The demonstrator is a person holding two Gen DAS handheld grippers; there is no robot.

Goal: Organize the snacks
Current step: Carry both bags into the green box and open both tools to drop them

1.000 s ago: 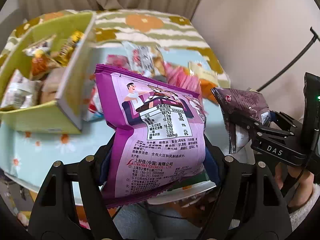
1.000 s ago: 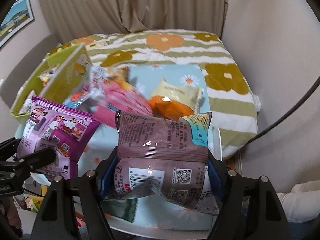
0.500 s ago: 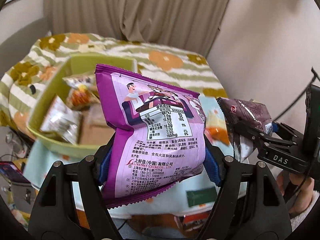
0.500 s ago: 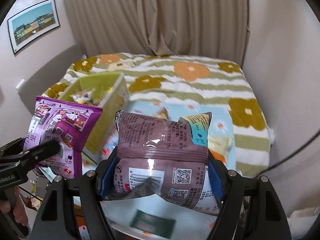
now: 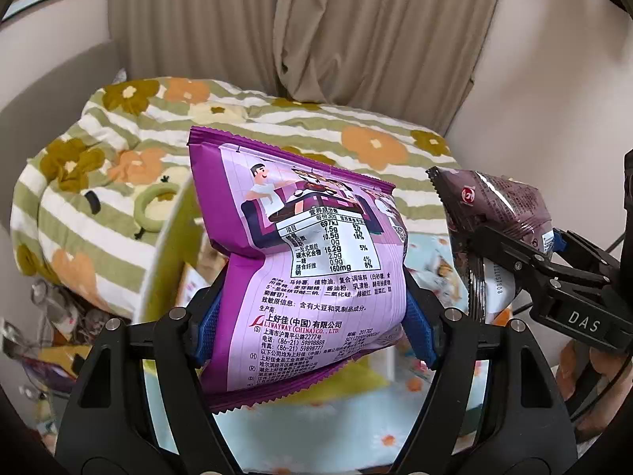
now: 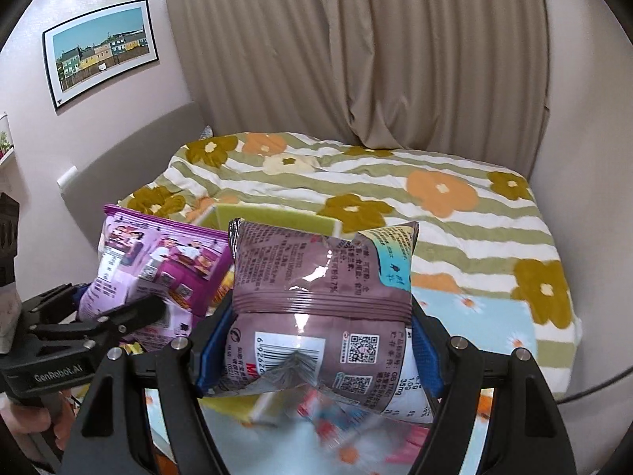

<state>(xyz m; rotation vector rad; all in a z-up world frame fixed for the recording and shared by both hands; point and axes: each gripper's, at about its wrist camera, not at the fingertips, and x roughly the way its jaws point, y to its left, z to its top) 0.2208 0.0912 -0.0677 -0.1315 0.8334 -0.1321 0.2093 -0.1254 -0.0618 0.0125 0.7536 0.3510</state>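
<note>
My left gripper [image 5: 308, 324] is shut on a bright purple snack bag [image 5: 304, 261], its blue pads pressing both sides; the bag stands upright with its printed back facing me. My right gripper [image 6: 316, 348] is shut on a maroon snack bag [image 6: 320, 308] with a barcode and QR codes. Each gripper shows in the other's view: the right gripper [image 5: 510, 253] with the maroon bag [image 5: 494, 209] at the right, the left gripper [image 6: 118, 312] with the purple bag [image 6: 158, 265] at the left. A green box [image 6: 273, 217] with snacks sits behind the bags, mostly hidden.
A bed with a green-striped flowered quilt [image 6: 395, 182] fills the background, with beige curtains [image 6: 356, 59] behind. A light blue daisy cloth [image 6: 494, 308] lies below the grippers, blurred. A framed picture [image 6: 103, 47] hangs on the left wall. Clutter lies at the lower left [image 5: 47, 316].
Both grippers have risen and tilted up with their bags still held; the table and green box slid down and out of view, and the bed and curtains came into view.
</note>
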